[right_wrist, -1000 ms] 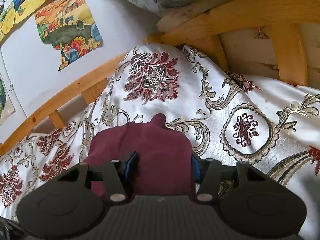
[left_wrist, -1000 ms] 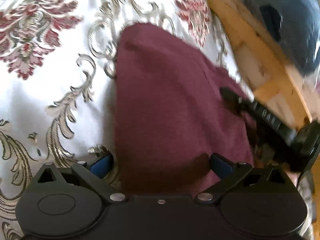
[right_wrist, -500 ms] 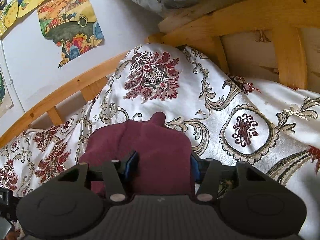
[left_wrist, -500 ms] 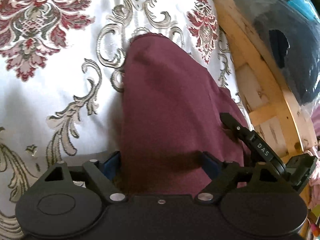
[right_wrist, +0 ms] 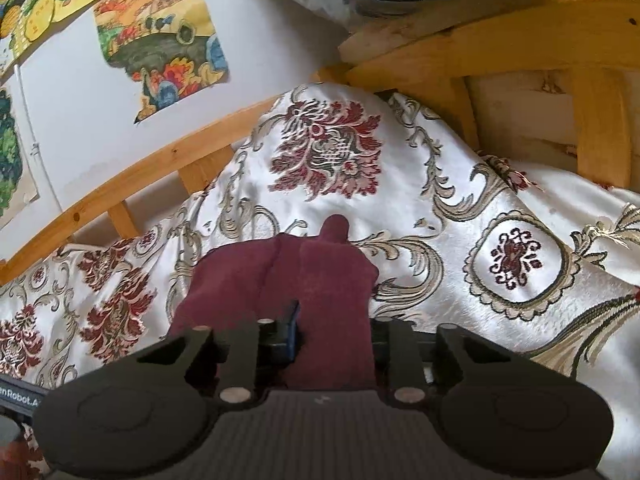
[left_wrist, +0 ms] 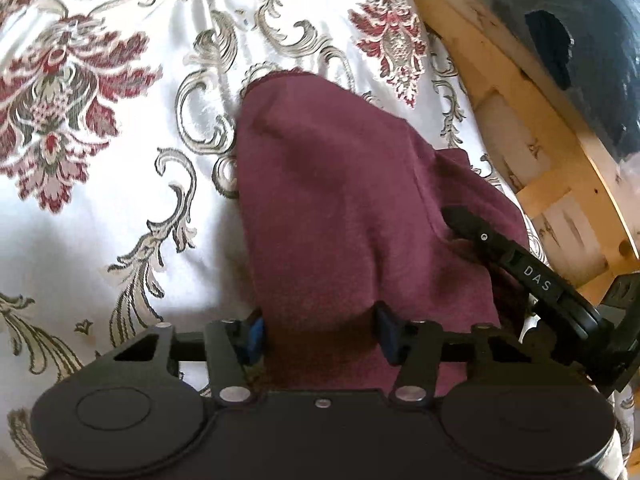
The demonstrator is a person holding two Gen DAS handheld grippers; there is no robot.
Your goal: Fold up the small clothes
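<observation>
Small knit garment point(left_wrist: 340, 208): plain maroon.
Satin bed cover point(right_wrist: 460, 184): white, with dark red floral medallions and beige-gold scrolls.
Wooden bed frame point(right_wrist: 500, 52): honey yellow.
Paper wall pictures point(right_wrist: 160, 40): yellow, green, blue, orange.
Gripper pads point(left_wrist: 256, 340): blue.

Both sets of jaws have just been closing. The left gripper point(left_wrist: 318, 334) now stands narrower than a second ago, its blue pads point(left_wrist: 256, 338) drawn in against the maroon knitted cloth garment point(left_wrist: 340, 208) between them. The right gripper point(right_wrist: 334, 334) likewise narrows, gathering the garment's edge point(right_wrist: 332, 320) into a tighter bunch.
</observation>
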